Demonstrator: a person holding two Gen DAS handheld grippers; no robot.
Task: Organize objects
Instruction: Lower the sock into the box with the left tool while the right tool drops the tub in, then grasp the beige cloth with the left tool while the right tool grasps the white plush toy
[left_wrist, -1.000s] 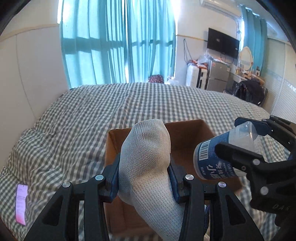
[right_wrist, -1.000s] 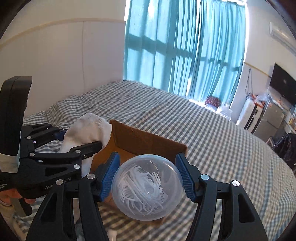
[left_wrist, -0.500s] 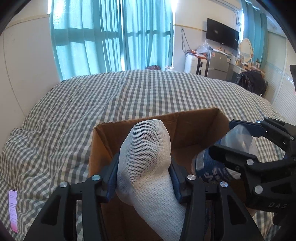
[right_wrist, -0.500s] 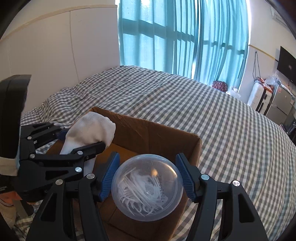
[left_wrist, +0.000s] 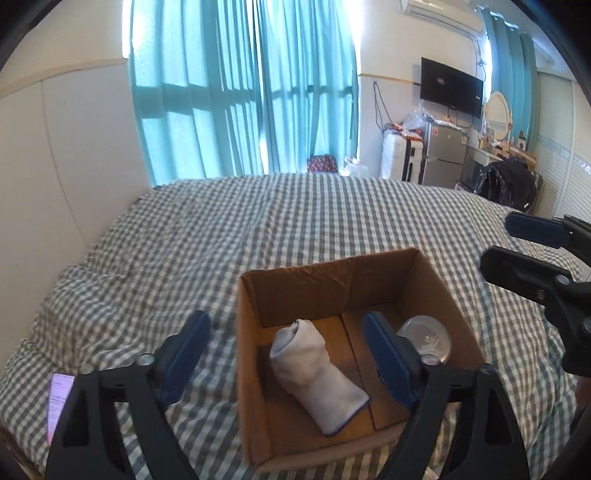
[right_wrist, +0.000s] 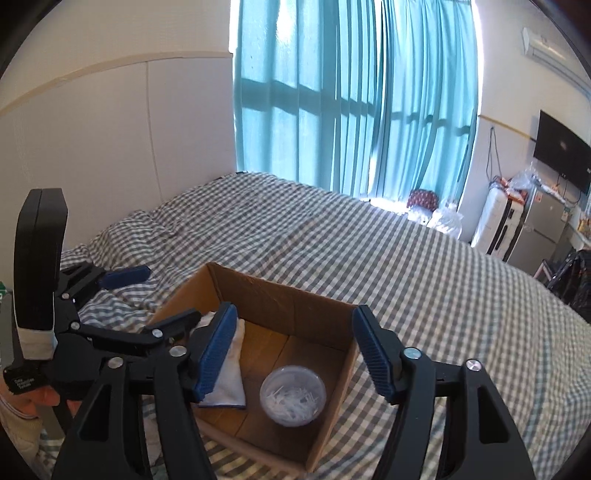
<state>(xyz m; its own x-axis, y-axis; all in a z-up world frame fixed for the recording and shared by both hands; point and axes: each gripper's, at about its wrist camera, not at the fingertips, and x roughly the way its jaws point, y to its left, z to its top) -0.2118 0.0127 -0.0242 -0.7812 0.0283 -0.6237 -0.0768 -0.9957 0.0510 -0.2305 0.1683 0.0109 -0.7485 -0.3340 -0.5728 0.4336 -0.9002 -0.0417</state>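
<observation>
An open cardboard box (left_wrist: 332, 275) sits on the checked bed; it also shows in the right wrist view (right_wrist: 280, 295). Inside lie a white mesh sock (left_wrist: 314, 373) on the left, also seen in the right wrist view (right_wrist: 231, 384), and a clear round tub of white picks (left_wrist: 426, 338) on the right, seen from above in the right wrist view (right_wrist: 293, 395). My left gripper (left_wrist: 288, 354) is open and empty above the box. My right gripper (right_wrist: 293, 354) is open and empty above the tub; it shows in the left wrist view (left_wrist: 528, 243) at the right edge.
The grey checked bedspread (left_wrist: 258, 221) surrounds the box. A pink slip of paper (left_wrist: 57, 402) lies on the bed at the left. Teal curtains (left_wrist: 243, 92) hang behind. A suitcase, fridge and TV (left_wrist: 450, 88) stand at the far right.
Both grippers opened and rose. The sock dropped from my left gripper into the box, and the tub dropped from my right gripper into the box.
</observation>
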